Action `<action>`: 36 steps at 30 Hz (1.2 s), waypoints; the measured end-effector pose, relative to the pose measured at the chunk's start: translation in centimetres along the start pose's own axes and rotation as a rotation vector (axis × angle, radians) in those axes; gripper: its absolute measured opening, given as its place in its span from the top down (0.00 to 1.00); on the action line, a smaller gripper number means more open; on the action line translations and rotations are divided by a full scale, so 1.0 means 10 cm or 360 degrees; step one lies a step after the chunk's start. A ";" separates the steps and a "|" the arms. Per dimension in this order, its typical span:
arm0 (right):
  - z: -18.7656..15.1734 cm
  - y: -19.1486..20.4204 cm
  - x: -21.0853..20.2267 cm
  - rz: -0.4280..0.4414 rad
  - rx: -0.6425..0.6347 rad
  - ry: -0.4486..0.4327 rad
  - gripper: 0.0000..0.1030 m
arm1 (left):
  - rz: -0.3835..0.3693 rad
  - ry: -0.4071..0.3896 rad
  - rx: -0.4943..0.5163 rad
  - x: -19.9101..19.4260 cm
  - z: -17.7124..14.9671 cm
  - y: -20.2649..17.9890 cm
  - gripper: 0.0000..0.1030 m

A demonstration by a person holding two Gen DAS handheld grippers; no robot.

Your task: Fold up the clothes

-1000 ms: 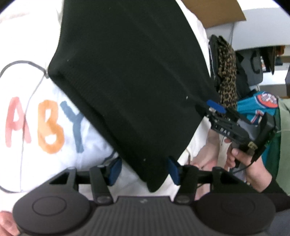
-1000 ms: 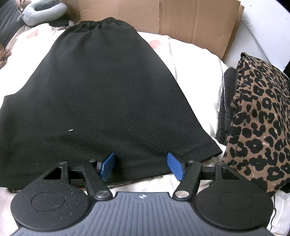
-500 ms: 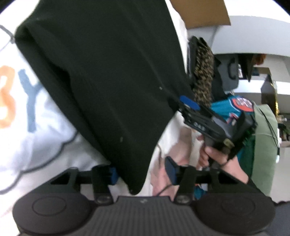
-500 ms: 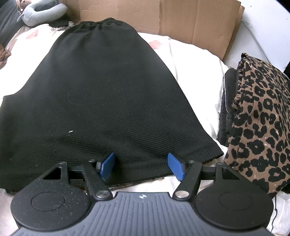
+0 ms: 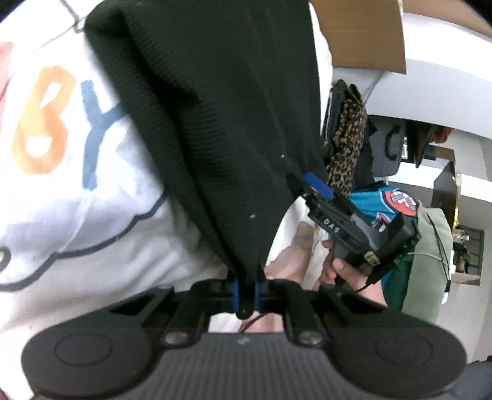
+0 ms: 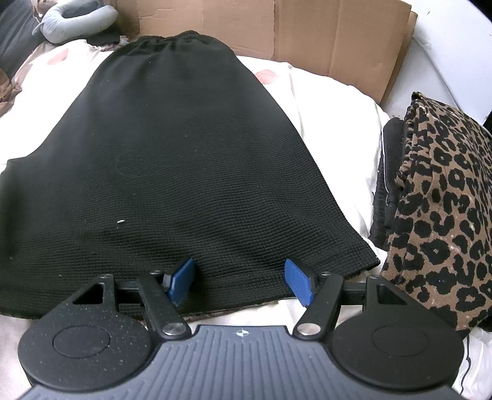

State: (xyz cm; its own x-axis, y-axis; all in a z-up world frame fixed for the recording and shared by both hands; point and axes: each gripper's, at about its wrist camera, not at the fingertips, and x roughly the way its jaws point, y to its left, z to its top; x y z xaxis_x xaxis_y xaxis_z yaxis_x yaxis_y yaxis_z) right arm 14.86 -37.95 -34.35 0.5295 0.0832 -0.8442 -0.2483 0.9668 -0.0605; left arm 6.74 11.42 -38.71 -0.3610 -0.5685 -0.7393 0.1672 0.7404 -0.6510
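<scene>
Left wrist view: the left tool [image 5: 245,292] has its blue pads closing on a corner of the black knit skirt [image 5: 221,123], and the fabric is pinched between them, rising from the pads in a taut ridge. The skirt spreads away from the tool over a white bed cover [image 5: 61,215] printed with coloured letters, which lies to the left of the skirt. To the right of the skirt, the right tool [image 5: 318,184] is held in a person's hand [image 5: 341,270], one blue pad lying against the skirt's hem. Beyond that tool sits a leopard-print garment [image 5: 347,144], and above the skirt's far end a sheet of cardboard [image 5: 363,34] stands upright.

Right wrist view: the right tool [image 6: 241,281] stands wide, its two blue pads well apart, resting over the near hem of the skirt [image 6: 184,154] without pinching it; the fabric lies flat between them. The skirt lies spread on the white bed cover [image 6: 332,101], waistband at the far end, close to the cardboard [image 6: 307,34]. To the right of the skirt, a folded stack topped by the leopard-print garment [image 6: 439,200] sits just beside its hem corner. A grey neck pillow [image 6: 73,18] lies at the far left of the skirt's waistband.
</scene>
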 end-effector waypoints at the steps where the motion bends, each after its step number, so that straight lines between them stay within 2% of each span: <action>1: 0.00 0.00 0.00 0.0000 0.0001 0.0002 0.31 | 0.0015 0.0002 0.0009 -0.01 -0.01 0.00 0.92; 8: 0.04 0.04 -0.04 -0.0024 -0.0032 0.0024 0.31 | 0.0071 0.0031 0.0033 0.12 -0.08 -0.03 0.92; 13: 0.05 0.02 -0.03 -0.0044 -0.0023 0.0029 0.31 | 0.0179 0.0085 0.0059 0.19 -0.03 0.01 0.89; 17: 0.05 0.03 -0.01 -0.0046 -0.0039 0.0032 0.31 | 0.0288 0.0104 0.0195 0.06 -0.01 -0.13 0.60; 18: 0.05 0.02 -0.01 -0.0043 -0.0039 0.0032 0.31 | 0.0297 0.0087 0.0208 -0.01 0.00 -0.14 0.57; 26: 0.04 0.03 0.01 -0.0041 -0.0039 0.0033 0.30 | 0.0468 -0.0204 0.0223 -0.58 0.12 -0.13 0.56; 29: 0.03 0.03 0.00 -0.0041 -0.0041 0.0029 0.30 | 0.0528 -0.0273 0.0215 -0.69 0.18 -0.10 0.46; 31: 0.03 0.03 0.01 -0.0039 -0.0041 0.0030 0.30 | 0.0556 -0.0324 0.0186 -0.76 0.22 -0.07 0.46; 36: 0.03 0.01 0.03 -0.0024 -0.0042 0.0043 0.30 | 0.0726 -0.0432 0.0265 -0.77 0.32 -0.13 0.46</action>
State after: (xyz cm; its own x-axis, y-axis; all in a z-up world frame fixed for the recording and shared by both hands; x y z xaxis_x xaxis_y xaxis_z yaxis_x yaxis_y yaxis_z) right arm 15.26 -37.75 -34.43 0.5112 0.0617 -0.8572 -0.2619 0.9611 -0.0870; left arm 12.22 13.68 -32.68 0.0275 -0.2919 -0.9560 0.4020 0.8789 -0.2568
